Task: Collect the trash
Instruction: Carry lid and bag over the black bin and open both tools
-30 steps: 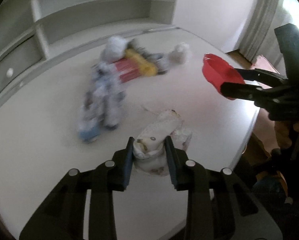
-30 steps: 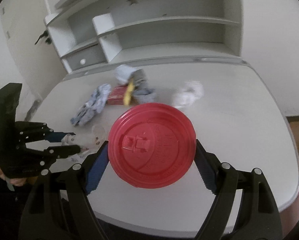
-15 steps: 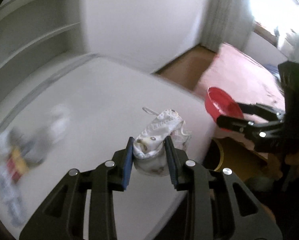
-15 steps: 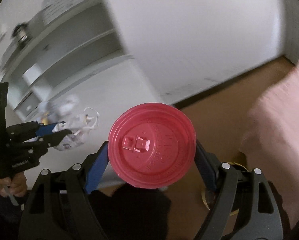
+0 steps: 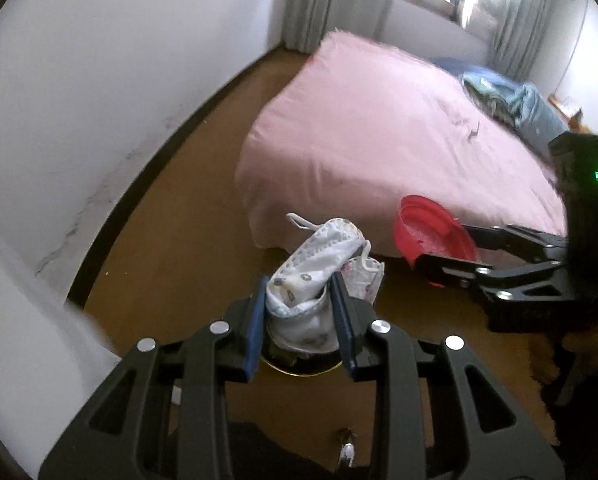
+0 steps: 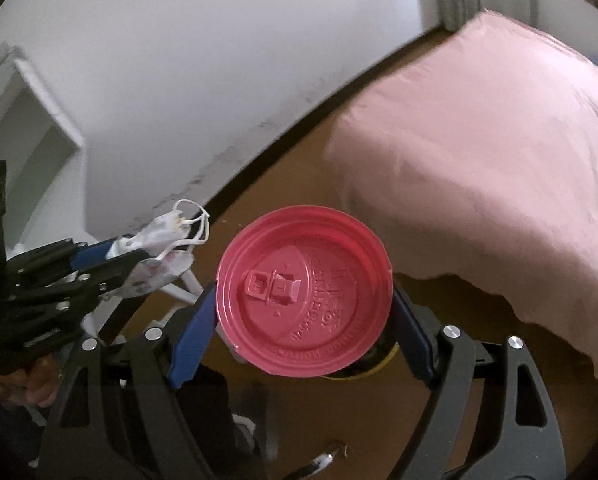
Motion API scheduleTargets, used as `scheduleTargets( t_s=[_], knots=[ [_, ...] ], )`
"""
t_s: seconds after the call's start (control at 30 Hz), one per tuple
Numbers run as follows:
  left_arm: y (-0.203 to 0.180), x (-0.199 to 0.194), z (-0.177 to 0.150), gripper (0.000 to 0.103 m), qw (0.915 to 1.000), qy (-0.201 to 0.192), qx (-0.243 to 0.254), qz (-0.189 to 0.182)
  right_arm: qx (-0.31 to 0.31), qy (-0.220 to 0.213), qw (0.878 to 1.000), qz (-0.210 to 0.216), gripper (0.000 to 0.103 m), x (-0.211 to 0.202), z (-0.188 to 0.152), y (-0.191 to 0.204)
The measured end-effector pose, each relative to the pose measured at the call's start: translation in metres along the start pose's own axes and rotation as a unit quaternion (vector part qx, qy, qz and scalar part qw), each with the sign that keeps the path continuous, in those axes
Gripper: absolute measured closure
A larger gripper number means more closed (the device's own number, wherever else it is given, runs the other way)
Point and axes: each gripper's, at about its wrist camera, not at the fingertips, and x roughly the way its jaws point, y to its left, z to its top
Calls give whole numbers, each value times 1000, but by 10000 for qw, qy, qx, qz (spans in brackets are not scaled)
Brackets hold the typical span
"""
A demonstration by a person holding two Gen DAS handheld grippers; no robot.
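My left gripper (image 5: 299, 294) is shut on a crumpled white face mask (image 5: 319, 248) whose ear loops stick out ahead. A round bin with a gold rim (image 5: 299, 373) sits on the floor just beneath it, mostly hidden by the mask and the fingers. My right gripper (image 6: 303, 298) is shut on a red plastic cup lid (image 6: 299, 264), held face up above the same yellow-rimmed bin (image 6: 355, 376). The left wrist view shows the right gripper (image 5: 439, 242) and the lid (image 5: 431, 232) close on the right. The left gripper (image 6: 131, 249) and mask (image 6: 159, 240) show at left in the right wrist view.
A bed under a pink sheet (image 5: 379, 128) fills the space ahead, with bundled clothes (image 5: 511, 100) at its far end. Brown floor (image 5: 171, 240) runs along a white wall (image 5: 79, 80) with a dark skirting. A white table leg (image 6: 187, 280) stands at left.
Both grippers have swung away from the white table with its remaining trash, toward the floor beside the bed. The mask and the red lid stay gripped and now hang over the bin.
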Motion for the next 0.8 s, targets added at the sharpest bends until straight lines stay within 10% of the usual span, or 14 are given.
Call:
scheduleTargets(
  t_s=[0.27, 0.8],
  knots=[
    [6, 105, 5, 72, 9966, 778, -255, -44, 401, 465, 9981, 95, 24, 48, -12, -44],
    [30, 135, -2, 72, 9927, 1104, -461, 174, 725, 1028, 9912, 419, 21, 112, -17, -59]
  ],
)
